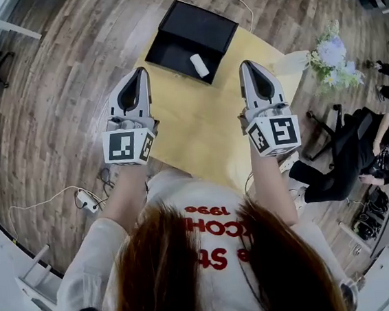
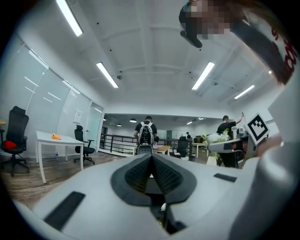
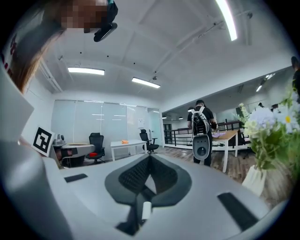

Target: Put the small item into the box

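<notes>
Long light strips are glowing across the white ceiling. Grey-brown wood planks are covering the floor, where a white cable is trailing. A yellow table is standing in the middle, with flowers sitting by its right corner. A white desk and a black office chair are standing along a glass wall. Farther back, a person with a backpack is standing near a dark railing.
</notes>
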### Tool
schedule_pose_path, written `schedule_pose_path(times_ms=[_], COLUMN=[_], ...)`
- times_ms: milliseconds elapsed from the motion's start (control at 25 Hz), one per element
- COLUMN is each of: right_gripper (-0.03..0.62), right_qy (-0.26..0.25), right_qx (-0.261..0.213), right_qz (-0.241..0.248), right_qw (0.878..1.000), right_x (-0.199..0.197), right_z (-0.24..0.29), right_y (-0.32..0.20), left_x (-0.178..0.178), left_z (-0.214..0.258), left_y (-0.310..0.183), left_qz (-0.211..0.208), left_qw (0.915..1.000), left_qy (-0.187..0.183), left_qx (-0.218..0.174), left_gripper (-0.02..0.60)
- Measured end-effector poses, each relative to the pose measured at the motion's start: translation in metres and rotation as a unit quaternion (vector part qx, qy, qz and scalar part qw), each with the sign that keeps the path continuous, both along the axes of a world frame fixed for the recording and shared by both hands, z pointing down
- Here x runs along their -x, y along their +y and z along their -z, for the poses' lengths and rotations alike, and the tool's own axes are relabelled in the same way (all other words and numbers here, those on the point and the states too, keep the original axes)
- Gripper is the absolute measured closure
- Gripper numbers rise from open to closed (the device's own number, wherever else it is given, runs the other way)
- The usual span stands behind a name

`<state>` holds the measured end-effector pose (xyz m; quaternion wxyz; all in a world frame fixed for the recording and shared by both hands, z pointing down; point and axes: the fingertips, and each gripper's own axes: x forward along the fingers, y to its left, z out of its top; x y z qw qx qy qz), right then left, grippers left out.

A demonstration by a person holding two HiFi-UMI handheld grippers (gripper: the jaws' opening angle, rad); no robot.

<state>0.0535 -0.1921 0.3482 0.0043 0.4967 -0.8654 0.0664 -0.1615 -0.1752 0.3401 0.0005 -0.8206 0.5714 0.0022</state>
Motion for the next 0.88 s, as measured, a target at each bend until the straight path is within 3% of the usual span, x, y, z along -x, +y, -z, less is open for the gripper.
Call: schedule_pose_path(times_ms=[480, 880], right_gripper=[0.589, 0.589], right_qy=[-0.002, -0.002], right_qx=[-0.002, -0.007], right_qz=[-0.023, -0.019], right_qw=[1.0, 1.0], right_x=[-0.04, -0.049], right_z=[0.011, 0.014], right_y=[0.055, 0.068], left_x=[-0.04, -0.055], left_z=[0.014, 0.022], left_y=[0.041, 0.052], left_qz=[-0.031, -0.041], left_qw=[0.9995, 0.999], left_qy=[0.001, -0.005], left_qx=[-0.009, -0.016], left_gripper=[0.574, 0.574])
